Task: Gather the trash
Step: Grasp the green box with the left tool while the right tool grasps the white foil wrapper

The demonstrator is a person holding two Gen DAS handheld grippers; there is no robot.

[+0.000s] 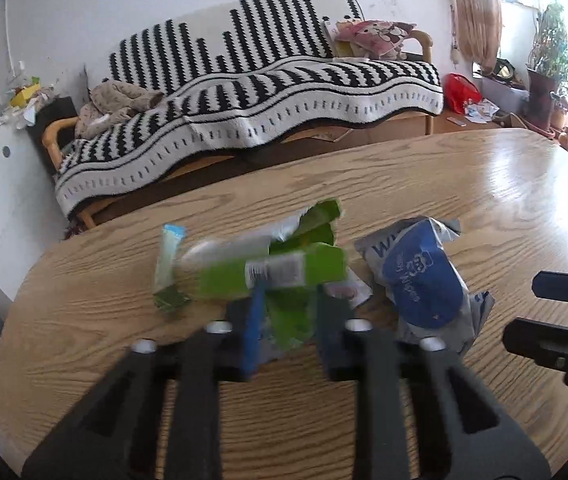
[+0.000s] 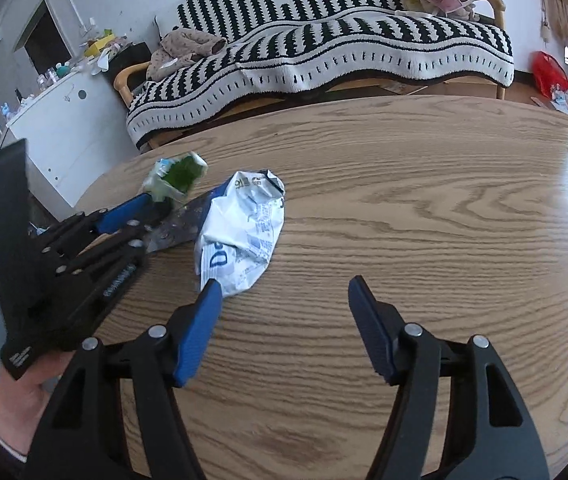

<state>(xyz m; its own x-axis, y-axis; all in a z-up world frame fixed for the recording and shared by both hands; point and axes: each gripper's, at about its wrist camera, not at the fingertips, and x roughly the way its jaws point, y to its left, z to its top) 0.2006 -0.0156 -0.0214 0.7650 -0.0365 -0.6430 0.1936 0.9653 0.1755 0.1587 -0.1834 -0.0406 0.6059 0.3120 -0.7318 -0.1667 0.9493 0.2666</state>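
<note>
My left gripper [image 1: 286,312] is shut on a crumpled green wrapper [image 1: 271,272] and holds it just above the wooden table [image 1: 444,184]. The wrapper is blurred. A crumpled blue and white bag [image 1: 424,276] lies on the table just right of it. In the right wrist view the same bag [image 2: 243,232] lies ahead and left of my right gripper [image 2: 284,296], which is open and empty; its left fingertip is close to the bag's near end. The left gripper [image 2: 155,208] with the green wrapper [image 2: 175,178] shows at the left.
A sofa [image 1: 267,92] with a black and white striped blanket stands behind the table. A white cabinet [image 2: 59,128] stands at the left. A red bag [image 1: 460,92] and potted plants [image 1: 548,64] are by the window at the right.
</note>
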